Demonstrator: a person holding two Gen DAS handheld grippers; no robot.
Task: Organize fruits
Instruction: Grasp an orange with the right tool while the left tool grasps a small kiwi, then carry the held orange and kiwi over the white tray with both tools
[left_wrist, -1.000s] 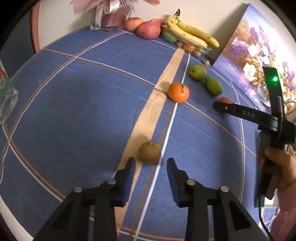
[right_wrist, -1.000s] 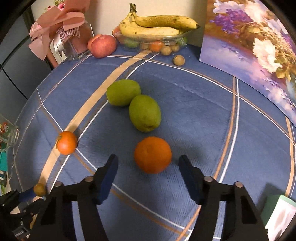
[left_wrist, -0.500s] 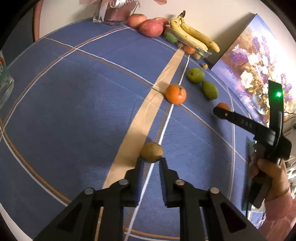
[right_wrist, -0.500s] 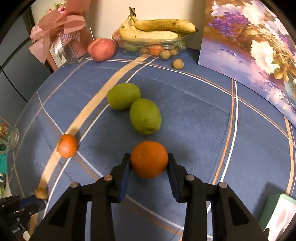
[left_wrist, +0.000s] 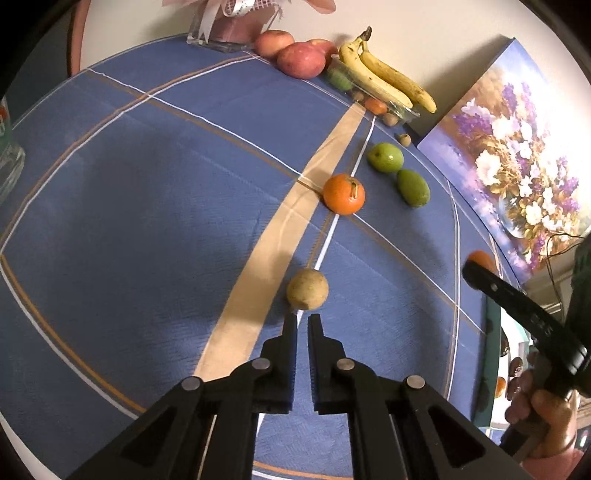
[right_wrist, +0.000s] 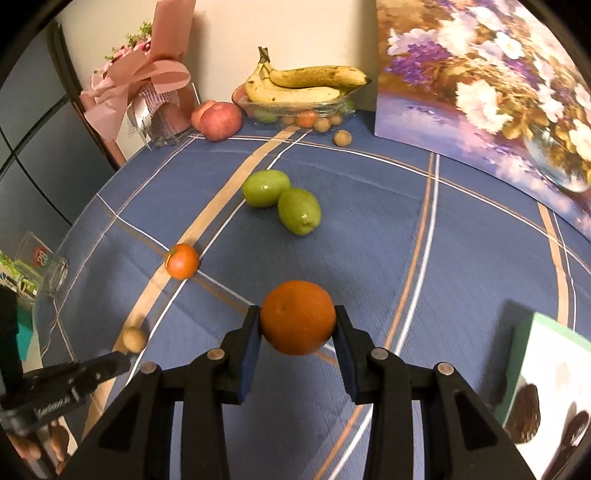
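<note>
Risk sits mostly with the left claw (left_wrist: 302, 320): its fingers are pressed nearly together with nothing between them, tips just short of the small brown fruit (left_wrist: 307, 289). Pushing forward like that would likely nudge the round fruit away along the tan stripe of the blue cloth (left_wrist: 166, 184) on the worktop instead of catching it; the fingers would need to spread first. The right claw (right_wrist: 297, 325) is pinching the large orange (right_wrist: 297, 316) at its widest part, apparently lifted just off the cloth. The hold looks centred, but a smooth round skin could slip if the squeeze eases or the swing is quick.

Counted in the right wrist view: two green fruits (right_wrist: 282, 199) touching each other mid-cloth, one small stemmed tangerine (right_wrist: 182, 261) on the stripe to the left, one loose brown nut-like fruit (right_wrist: 342, 139) at the far edge. The glass dish (right_wrist: 295, 109) by the far wall carries two bananas (right_wrist: 303, 83) over several small fruits, too crowded to count. Red apples (left_wrist: 301, 59) sit just left of it: the left wrist view shows three. A flower painting (right_wrist: 487, 85) leans at the far right.
</note>
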